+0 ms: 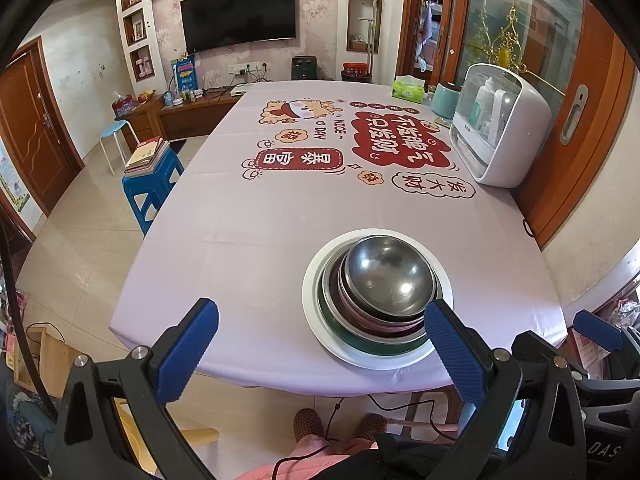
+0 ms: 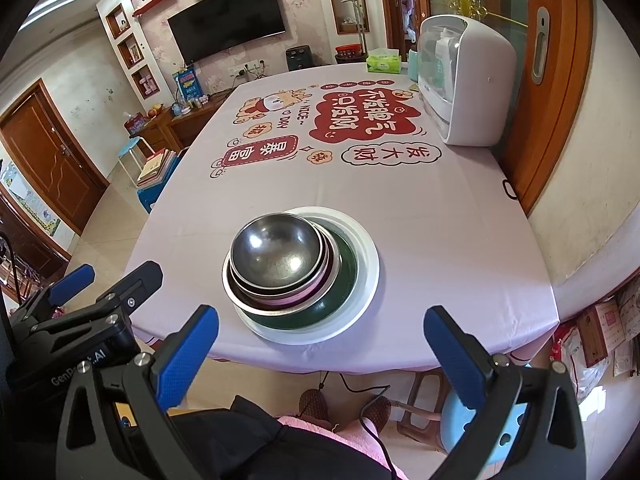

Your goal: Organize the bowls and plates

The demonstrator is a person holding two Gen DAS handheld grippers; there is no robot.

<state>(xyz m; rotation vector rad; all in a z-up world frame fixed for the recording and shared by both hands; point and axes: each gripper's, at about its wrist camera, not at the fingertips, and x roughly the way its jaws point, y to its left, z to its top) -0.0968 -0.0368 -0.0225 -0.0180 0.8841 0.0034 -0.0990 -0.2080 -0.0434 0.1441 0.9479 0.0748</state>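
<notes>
One stack stands near the table's front edge: a white plate (image 1: 316, 328) (image 2: 366, 268) at the bottom, a dark green plate (image 1: 372, 345) (image 2: 344, 280) on it, then nested metal and pink bowls, with a steel bowl (image 1: 390, 274) (image 2: 276, 254) on top. My left gripper (image 1: 320, 344) is open and empty, held in front of the table edge, left of the stack. My right gripper (image 2: 320, 344) is open and empty, held just before the stack. Each gripper shows at the edge of the other's view.
The table has a lilac printed cloth (image 1: 280, 208). A white countertop appliance (image 1: 500, 120) (image 2: 468, 80), a teal canister (image 1: 446, 100) and a green tissue box (image 1: 408, 90) (image 2: 384, 60) stand at the far right. A blue stool with books (image 1: 150, 168) stands left of the table.
</notes>
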